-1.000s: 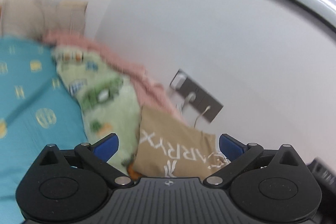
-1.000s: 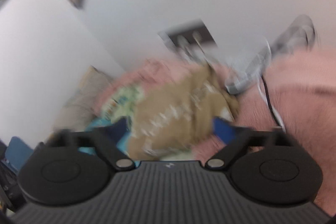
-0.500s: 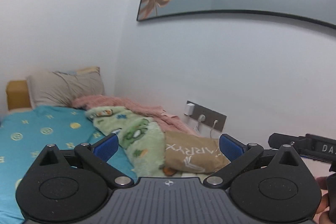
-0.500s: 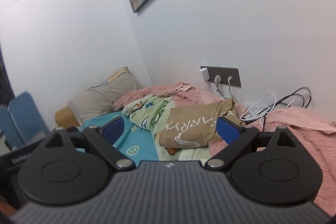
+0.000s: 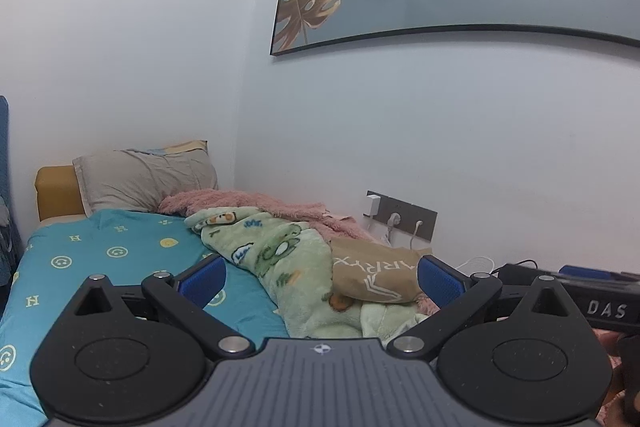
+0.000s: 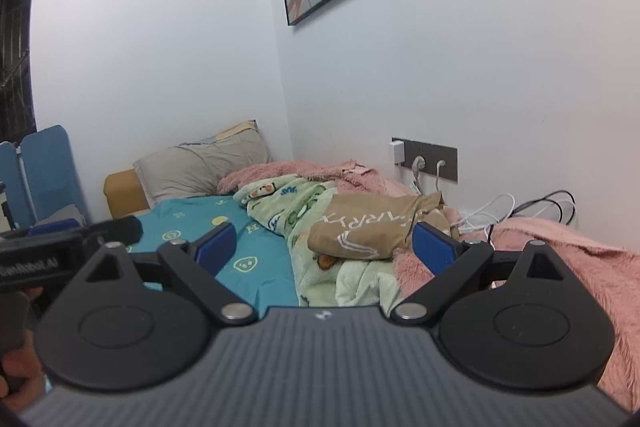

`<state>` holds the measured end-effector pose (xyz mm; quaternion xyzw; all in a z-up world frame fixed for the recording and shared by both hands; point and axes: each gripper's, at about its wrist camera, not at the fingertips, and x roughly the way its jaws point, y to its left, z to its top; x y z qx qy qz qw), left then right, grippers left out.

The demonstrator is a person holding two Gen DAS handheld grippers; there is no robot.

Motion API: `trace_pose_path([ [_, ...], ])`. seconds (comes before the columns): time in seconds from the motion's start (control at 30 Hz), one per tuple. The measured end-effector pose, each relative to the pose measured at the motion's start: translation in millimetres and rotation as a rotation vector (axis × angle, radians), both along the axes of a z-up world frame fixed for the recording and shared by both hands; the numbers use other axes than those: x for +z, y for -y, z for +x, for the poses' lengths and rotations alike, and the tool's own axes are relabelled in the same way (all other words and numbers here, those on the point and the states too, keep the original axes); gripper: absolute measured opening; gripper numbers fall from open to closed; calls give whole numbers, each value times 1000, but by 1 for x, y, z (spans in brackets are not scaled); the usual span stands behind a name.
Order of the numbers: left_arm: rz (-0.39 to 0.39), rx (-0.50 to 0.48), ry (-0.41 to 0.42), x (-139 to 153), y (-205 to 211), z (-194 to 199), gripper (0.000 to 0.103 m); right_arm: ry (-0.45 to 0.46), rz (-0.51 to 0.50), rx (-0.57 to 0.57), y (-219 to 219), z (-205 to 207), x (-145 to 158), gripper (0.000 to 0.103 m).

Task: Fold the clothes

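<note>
A folded tan garment with white lettering (image 5: 374,273) (image 6: 372,227) lies on a green cartoon-print blanket (image 5: 288,259) (image 6: 304,215) on the bed. My left gripper (image 5: 320,277) is open and holds nothing, well back from the garment. My right gripper (image 6: 324,245) is open too, also empty and short of the garment. In the left wrist view the other gripper's black body (image 5: 592,301) shows at the right edge; in the right wrist view its counterpart (image 6: 60,243) shows at the left, with a hand (image 6: 18,375) under it.
A teal sheet (image 5: 100,259) (image 6: 200,223) covers the bed, with a grey pillow (image 5: 144,179) at its head. A pink fuzzy blanket (image 6: 560,259) lies along the wall. A wall socket panel (image 6: 426,157) with plugs and loose cables (image 6: 532,207) sits behind the garment.
Both cameras have tilted up and drawn back from the garment, so more of the wall and picture shows. Both grippers stay open and empty.
</note>
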<state>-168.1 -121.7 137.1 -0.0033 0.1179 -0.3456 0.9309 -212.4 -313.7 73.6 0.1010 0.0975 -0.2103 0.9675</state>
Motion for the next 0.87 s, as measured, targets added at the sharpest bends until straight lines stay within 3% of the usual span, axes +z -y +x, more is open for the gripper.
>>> trace_pose_path([
  [0.87, 26, 39, 11, -5, -18, -5, 103, -42, -21, -19, -19, 6, -7, 96],
])
